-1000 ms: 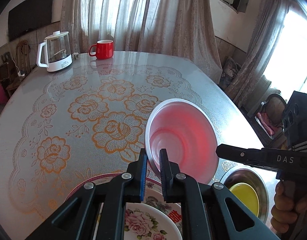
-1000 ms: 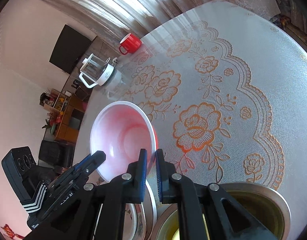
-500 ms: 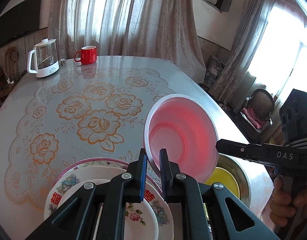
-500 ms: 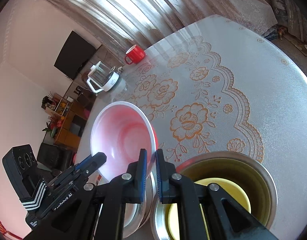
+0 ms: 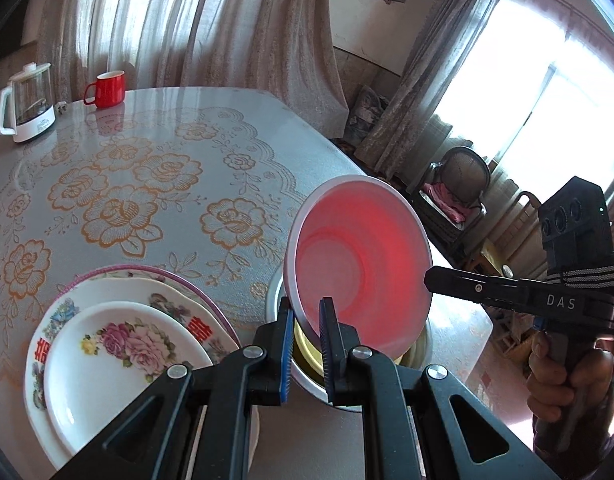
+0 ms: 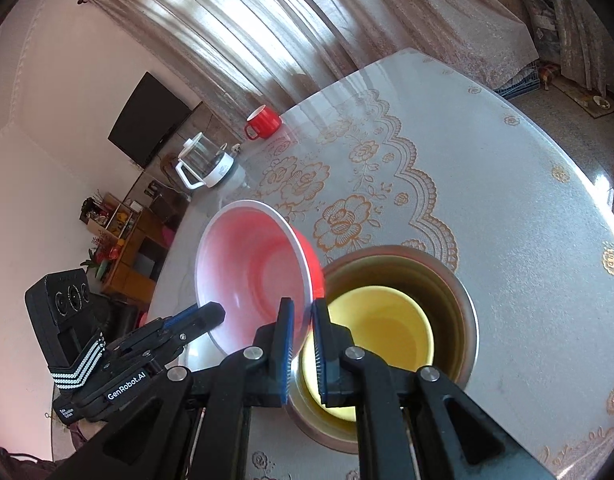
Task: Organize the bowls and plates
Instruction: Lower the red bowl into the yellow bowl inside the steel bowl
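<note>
We held the red bowl (image 5: pixel 359 264) tilted above the steel bowl (image 6: pixel 463 300), both grippers, left (image 5: pixel 307 344) and right (image 6: pixel 303 344), with jaws clenched on its rim at opposite sides. To nest it well over the yellow bowl (image 6: pixel 383 332), we judged we should level it, centre it, lower evenly, then release together.

Left gripper (image 5: pixel 306 320): black, blue-ribbed pads, silver screws. Right gripper (image 6: pixel 302 330): identical, white "DAS" lettering, striped strap; bare-skinned hand (image 5: pixel 569 384).

curtains (image 5: pixel 195 24) hang far ahead of the claw, bright window (image 5: pixel 563 92) and chair (image 5: pixel 459 184) to its right, tv (image 6: pixel 149 118) left.
</note>
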Demonstrator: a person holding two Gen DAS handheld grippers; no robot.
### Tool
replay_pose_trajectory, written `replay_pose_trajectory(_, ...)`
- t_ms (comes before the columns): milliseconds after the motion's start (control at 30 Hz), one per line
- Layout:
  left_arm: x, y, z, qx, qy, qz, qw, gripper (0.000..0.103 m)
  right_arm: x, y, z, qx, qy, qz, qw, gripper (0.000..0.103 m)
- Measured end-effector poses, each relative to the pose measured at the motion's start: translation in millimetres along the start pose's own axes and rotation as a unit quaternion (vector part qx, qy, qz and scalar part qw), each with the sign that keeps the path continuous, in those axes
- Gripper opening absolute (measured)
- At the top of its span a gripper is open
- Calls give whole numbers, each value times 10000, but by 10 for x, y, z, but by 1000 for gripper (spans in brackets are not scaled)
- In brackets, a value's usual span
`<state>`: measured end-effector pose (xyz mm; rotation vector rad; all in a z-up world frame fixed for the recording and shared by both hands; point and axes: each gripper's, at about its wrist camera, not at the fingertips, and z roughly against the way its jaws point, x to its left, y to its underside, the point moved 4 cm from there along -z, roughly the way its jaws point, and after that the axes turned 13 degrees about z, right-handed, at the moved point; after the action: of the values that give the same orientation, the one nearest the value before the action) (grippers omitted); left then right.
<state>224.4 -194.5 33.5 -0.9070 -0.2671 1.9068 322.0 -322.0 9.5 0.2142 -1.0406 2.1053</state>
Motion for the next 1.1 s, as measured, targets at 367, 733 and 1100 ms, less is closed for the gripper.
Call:
replay_pose_trajectory(367,-177,322,-275,582,-107,-55,9982,12,-262,302,15,387,314,-265,9984,10)
replay_pose_trajectory(733,-94,406,-437,716,-424,137,9964,15,-370,366,-274,791,897,-71,9928,16)
replay_pose_trajectory(1100,-97,380,-555,630,-563,32,9964,16,-390,316,-342,909,1475,529,9835,20)
